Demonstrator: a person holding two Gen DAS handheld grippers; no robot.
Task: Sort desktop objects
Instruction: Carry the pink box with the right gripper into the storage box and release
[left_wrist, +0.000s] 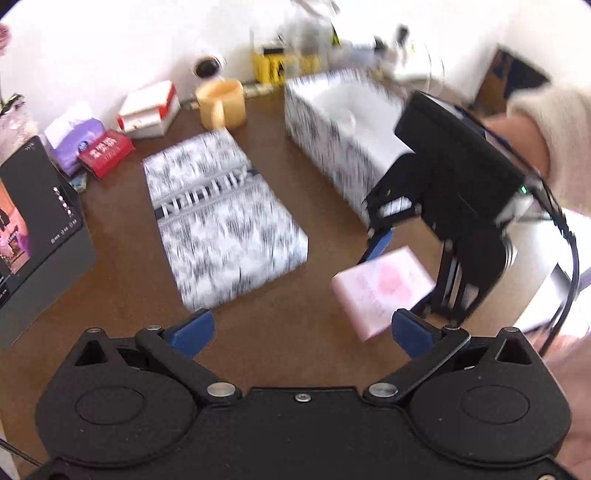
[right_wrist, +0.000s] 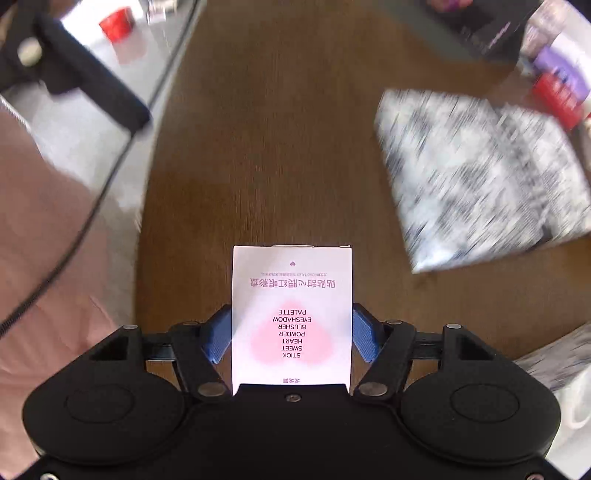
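Right gripper (right_wrist: 291, 336) clamps the pink palette box (right_wrist: 291, 314) between its blue pads, up above the desk (right_wrist: 277, 147) near its right edge. Left gripper (left_wrist: 301, 332) gapes wide, holding nothing.

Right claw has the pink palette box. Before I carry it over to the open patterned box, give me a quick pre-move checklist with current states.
1. Grip on the pink palette box: ok. The right claw has both blue pads against its sides.
2. Box lifted off the table: cannot tell; the left wrist view is blurred there.
3. Left claw out of the way: ok. It is open and holds nothing.
4. Open patterned box ready to receive: ok. Its top is open, and its white inside shows.
5. Patterned lid clear of the path: ok. It lies flat on the table beside the box.
6. Cable behind the right claw: cannot tell whether it will snag.
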